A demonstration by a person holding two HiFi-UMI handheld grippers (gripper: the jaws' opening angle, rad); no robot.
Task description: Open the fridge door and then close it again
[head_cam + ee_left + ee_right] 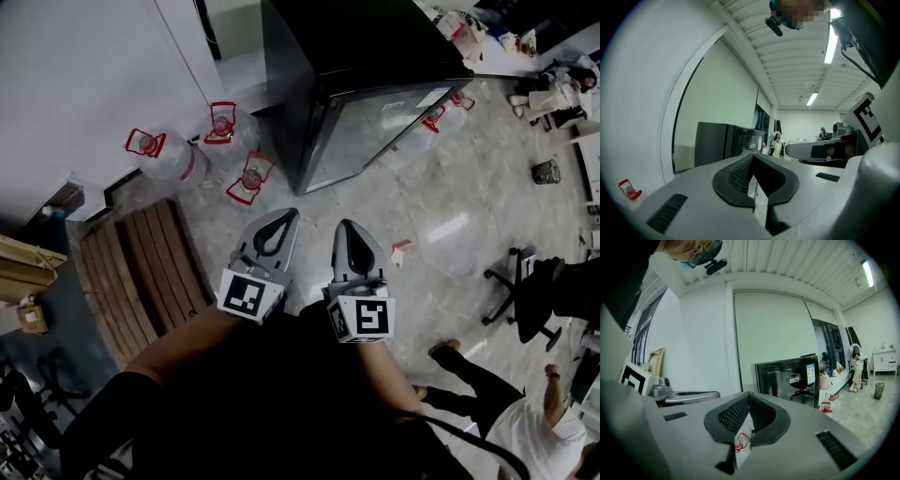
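A black fridge [375,47] with a glass door [384,131] stands on the floor ahead of me, and the door looks closed. The fridge also shows in the left gripper view [717,143] and, with reflections on its glass, in the right gripper view [787,376]. My left gripper [288,215] and right gripper [344,226] are held side by side close to my body. They point toward the fridge and stay well short of it. Both are shut with nothing between the jaws [752,157] [748,394].
Large water bottles with red caps [220,136] lie left of the fridge, and more [441,112] lie to its right. A wooden pallet [141,267] sits at the left. An office chair [525,291] and a person [525,422] are at the right.
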